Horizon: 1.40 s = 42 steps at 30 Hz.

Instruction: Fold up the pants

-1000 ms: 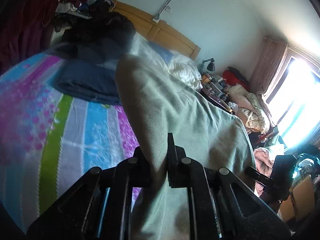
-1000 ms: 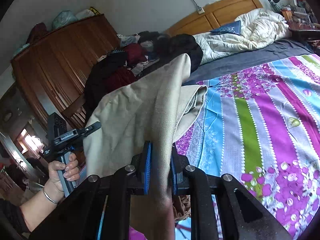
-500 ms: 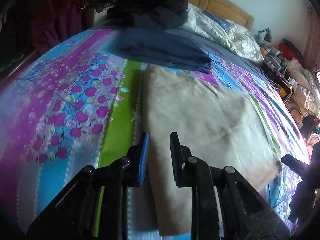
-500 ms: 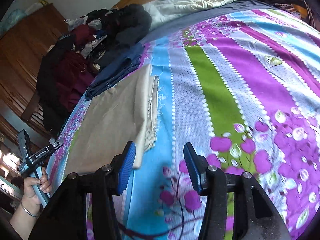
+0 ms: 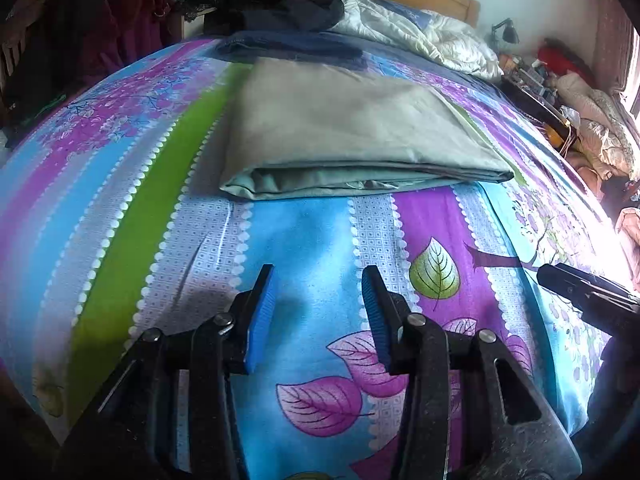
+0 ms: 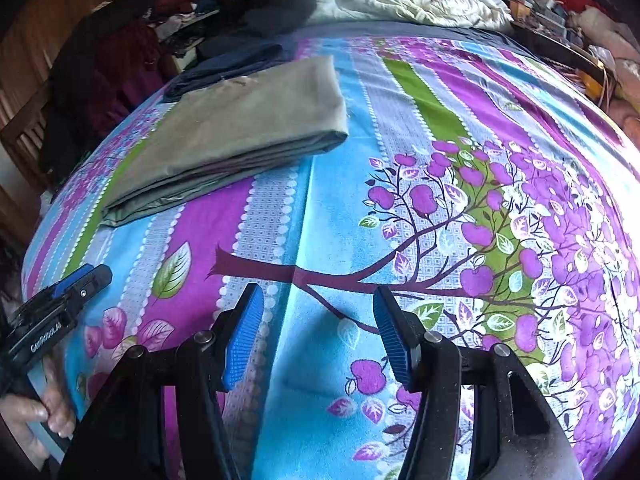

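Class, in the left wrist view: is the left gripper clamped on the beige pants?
No: the left gripper is open, short of the folded beige pants.

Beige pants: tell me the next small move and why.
Probably none on the beige pants beyond a quick smoothing of the near edge. They lie folded flat on the striped bedspread, layers stacked. Both the left claw and the right claw are open, empty, and clear of them.
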Tool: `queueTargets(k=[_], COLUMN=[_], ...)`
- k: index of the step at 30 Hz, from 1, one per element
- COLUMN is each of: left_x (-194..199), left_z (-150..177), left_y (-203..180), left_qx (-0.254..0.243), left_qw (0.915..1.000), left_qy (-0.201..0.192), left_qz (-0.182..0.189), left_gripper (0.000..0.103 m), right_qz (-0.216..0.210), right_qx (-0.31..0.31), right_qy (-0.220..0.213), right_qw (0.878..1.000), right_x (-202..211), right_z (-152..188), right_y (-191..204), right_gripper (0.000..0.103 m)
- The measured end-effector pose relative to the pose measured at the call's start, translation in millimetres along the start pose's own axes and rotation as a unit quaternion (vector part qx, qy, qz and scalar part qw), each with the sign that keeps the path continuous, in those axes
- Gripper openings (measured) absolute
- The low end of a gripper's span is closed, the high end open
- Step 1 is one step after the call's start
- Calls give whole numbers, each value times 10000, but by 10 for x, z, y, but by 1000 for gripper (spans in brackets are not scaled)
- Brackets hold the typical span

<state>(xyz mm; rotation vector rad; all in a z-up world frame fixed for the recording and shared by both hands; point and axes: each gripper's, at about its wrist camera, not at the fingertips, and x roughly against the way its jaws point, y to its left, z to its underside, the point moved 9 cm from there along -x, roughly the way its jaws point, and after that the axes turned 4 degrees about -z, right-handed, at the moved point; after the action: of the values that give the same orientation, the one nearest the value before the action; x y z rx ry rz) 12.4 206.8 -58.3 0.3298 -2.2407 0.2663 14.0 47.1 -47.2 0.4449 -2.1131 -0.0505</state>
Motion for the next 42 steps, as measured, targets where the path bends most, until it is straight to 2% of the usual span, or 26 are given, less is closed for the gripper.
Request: queueTargets(k=[2,4,5,6,8,10,14,18,21,27,42], left_x=[-37,-43,-41,-53,-84,-138,-225,-286,-293,-291,-328], left_z=[-24,-69,-70,-82,-85,-60,42,82,100,104,90], left_y=[-51,-70,-70,-58,-13,38,86,-11,-43,-2,44], left_qx=[-150,-161,-118,-63,32,121,239,-32,-180,-141,-116], left_qw=[9997,9992,9992,9990,9986,9984,9979,9974,9957,9949,9933], left_qy=[-88,-217,-239,-265,-325,-233,-23,142,182,217,295], left_qz=[-187,-311,-313,-341,-412,-503,-604,-700,-892,-974,-1109], left_gripper=[44,54,62,66,66,66,68,84,87,93,100], right_qz=[115,127,135,161,179,160,-11,-58,-21,191,165], right_qx=[3,62,118,197,388,528,590,672,695,850,833], right_qy=[-26,-16,-12,-20,-60,-64,17,92,104,155,159], right_qw=[9999,9999,9998,9997,9991,9985,9983,9977,9975,9961,9963], right_x=[-81,-156,-181,-208,-256,-289,-358,-394,-405,-436,-435], right_z=[-1,10,23,34,49,61,92,130,140,160,160], right_y=[24,86,124,164,246,316,373,431,431,456,449], right_gripper=[61,61,61,65,76,77,92,103,103,103,103])
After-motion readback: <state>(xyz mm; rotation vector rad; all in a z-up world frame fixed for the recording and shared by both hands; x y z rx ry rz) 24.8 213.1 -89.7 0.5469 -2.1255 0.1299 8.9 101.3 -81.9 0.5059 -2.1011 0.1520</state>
